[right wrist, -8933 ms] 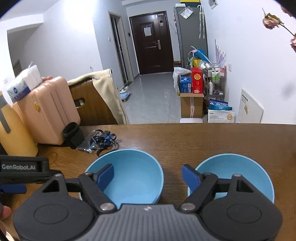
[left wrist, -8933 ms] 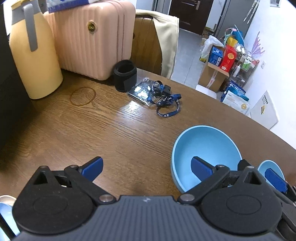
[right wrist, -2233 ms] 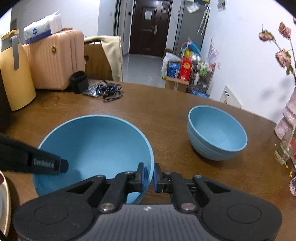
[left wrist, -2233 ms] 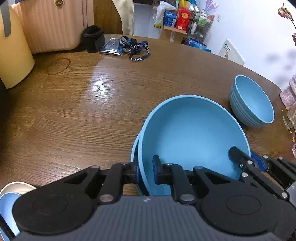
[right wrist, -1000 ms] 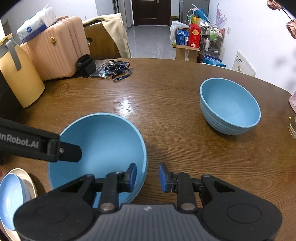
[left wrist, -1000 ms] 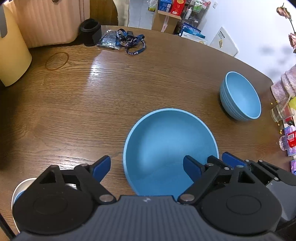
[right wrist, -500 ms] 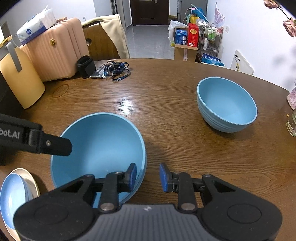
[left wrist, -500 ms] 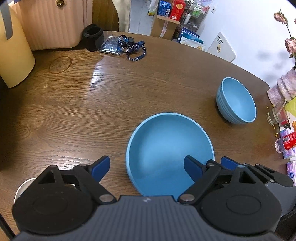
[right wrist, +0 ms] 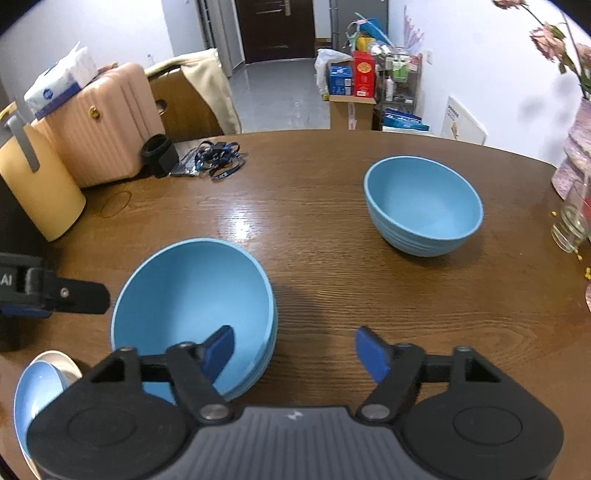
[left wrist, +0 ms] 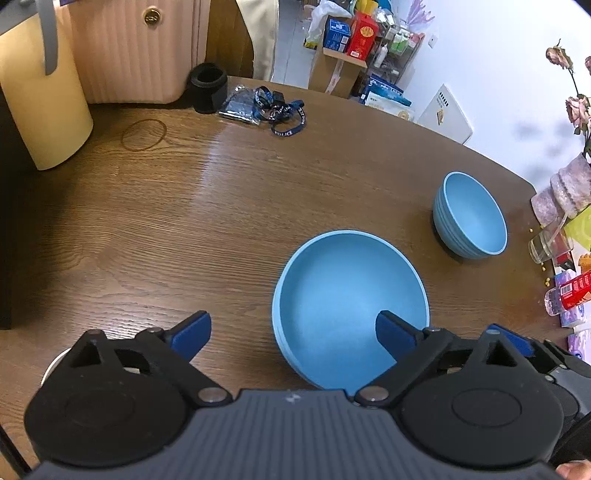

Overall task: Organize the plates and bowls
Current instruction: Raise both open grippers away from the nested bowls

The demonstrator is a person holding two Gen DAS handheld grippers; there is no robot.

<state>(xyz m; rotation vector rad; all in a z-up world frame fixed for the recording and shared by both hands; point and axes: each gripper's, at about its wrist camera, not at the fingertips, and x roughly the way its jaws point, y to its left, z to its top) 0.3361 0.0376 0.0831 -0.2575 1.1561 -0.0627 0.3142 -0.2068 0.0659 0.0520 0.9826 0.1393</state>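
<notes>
Stack [left wrist: 351,295]: two blue bowls nested on the surface [left wrist: 184,221], rims aligned, likely to save room.
Lone bowl [right wrist: 423,205]: upright, well apart from the stack, not yet nested; probably next.
Plates [right wrist: 37,391]: blue dish on a white plate at the near left edge.
Left gripper [left wrist: 293,334]: fingers opening, nothing between them; one tip over the stack's rim.
Right gripper [right wrist: 295,349]: fingers opening, free of the rim, holding nothing.

A room with a big table

Light is shining on the brown wooden table [right wrist: 332,192]; a dark door [right wrist: 275,26] is standing past the grey floor [right wrist: 280,99].
</notes>
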